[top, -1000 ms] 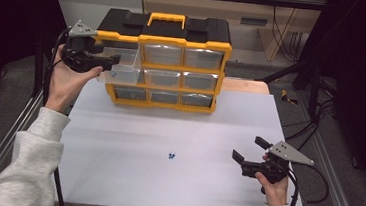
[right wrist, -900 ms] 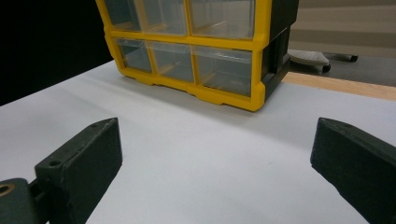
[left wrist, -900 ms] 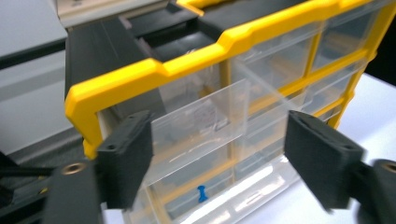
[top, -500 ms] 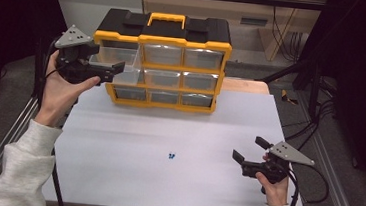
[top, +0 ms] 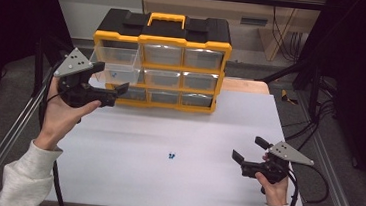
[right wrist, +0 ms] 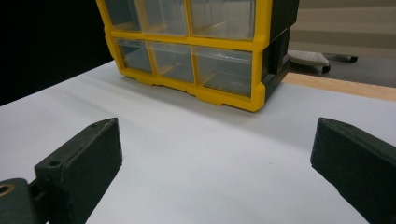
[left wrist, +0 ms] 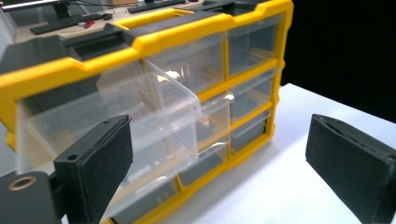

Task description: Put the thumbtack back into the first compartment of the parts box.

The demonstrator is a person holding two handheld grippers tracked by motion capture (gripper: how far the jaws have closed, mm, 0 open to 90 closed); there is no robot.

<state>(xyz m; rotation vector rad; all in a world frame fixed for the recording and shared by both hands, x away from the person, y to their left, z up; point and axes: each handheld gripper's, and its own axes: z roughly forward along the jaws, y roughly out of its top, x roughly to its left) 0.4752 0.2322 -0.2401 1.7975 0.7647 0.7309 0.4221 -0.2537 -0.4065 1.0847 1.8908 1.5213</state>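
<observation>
The left gripper (top: 111, 82) has its fingers (left wrist: 95, 163) spread wide with nothing between them; they have just been opening. The drawer (top: 116, 63) lies just beyond the fingertips, apart from both pads. It is the top-left drawer of the cabinet (top: 162, 61), pulled well out of its slot and projecting toward the gripper. In the left gripper view the drawer (left wrist: 140, 126) sits behind and above the left-hand finger, and bare worktop (left wrist: 280, 186) shows in front of the right-hand finger.

Handling, as a judgement: the drawer is thin clear plastic, so light, stiff and smooth. It will slip under a loose pinch and may crack or flex under a hard one. A few small blue parts (top: 115, 73) lie inside, so keep it level. Take hold at the front lip or front wall, one finger on each face, and push or pull straight along the slot to avoid jamming.

The right gripper (top: 249, 153) has its fingers (right wrist: 79, 163) wide apart too, empty, low over the worktop (top: 168, 132) and well apart from the cabinet. A small blue part (top: 171, 156) lies on the worktop between the two grippers, nearer the right one, clear of both.
</observation>
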